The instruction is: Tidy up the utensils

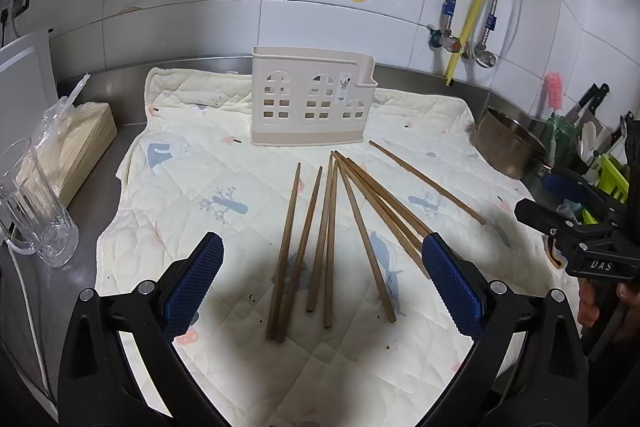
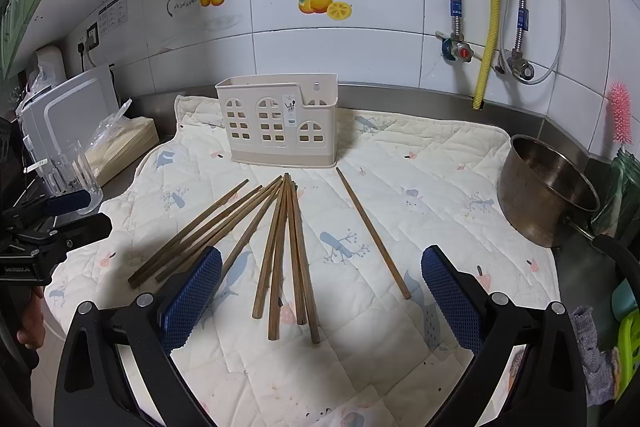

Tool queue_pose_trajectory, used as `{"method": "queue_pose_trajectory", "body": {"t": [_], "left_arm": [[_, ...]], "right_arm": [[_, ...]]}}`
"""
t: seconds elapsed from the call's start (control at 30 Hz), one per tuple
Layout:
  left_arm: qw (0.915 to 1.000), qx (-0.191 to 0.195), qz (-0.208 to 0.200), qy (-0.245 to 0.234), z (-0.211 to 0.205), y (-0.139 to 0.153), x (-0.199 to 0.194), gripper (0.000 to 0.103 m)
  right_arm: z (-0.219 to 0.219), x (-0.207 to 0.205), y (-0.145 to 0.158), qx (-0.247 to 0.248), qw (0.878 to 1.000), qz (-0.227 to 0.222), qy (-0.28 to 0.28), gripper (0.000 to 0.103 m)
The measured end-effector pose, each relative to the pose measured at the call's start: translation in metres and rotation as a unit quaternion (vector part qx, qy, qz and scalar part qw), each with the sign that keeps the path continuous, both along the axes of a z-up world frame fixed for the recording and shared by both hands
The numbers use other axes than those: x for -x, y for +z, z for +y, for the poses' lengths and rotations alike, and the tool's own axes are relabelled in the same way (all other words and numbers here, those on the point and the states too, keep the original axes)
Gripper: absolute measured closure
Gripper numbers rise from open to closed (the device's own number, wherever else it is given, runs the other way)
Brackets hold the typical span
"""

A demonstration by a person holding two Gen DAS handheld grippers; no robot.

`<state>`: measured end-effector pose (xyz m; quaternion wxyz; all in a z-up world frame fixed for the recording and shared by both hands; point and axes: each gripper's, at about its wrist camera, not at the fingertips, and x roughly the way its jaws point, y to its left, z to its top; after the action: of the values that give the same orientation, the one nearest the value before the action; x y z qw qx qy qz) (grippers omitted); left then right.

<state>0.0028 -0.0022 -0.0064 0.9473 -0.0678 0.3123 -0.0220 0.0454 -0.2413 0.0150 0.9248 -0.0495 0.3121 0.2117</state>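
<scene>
**Chopsticks loose, both hand-held grippers empty**

Left hand-held gripper [image 1: 322, 287] and right hand-held gripper [image 2: 322, 297] both stood wide, holding nothing. Chopsticks [image 1: 326, 239] lay fanned on the quilted mat [image 1: 224, 163] just ahead, between the fingers. Beige holder [image 1: 310, 99] stood upright beyond. Judgement: pinch one stick mid-shaft, avoiding overlapping neighbours.

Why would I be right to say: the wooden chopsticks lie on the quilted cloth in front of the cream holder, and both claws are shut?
Not quite: the left claw and right claw are open, as each wrist view shows. The chopsticks do lie on the quilted cloth before the cream holder.
</scene>
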Motion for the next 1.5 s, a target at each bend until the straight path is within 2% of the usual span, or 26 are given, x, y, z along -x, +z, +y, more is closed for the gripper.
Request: {"method": "queue_pose_trajectory", "body": {"t": [0.4,1.5], "left_arm": [[0.9993,-0.029,-0.018,0.018,-0.0030,0.0044,0.0047,0.005],[0.9990,-0.027,-0.027,0.023,-0.0037,0.0077,0.0075,0.005]], "right_arm": [[-0.0015,-0.0001,0.0010,-0.004,1.000,-0.003,0.000,0.006],[-0.0033,0.0023,0.0038,-0.011,1.000,-0.008,0.002,0.006]]}}
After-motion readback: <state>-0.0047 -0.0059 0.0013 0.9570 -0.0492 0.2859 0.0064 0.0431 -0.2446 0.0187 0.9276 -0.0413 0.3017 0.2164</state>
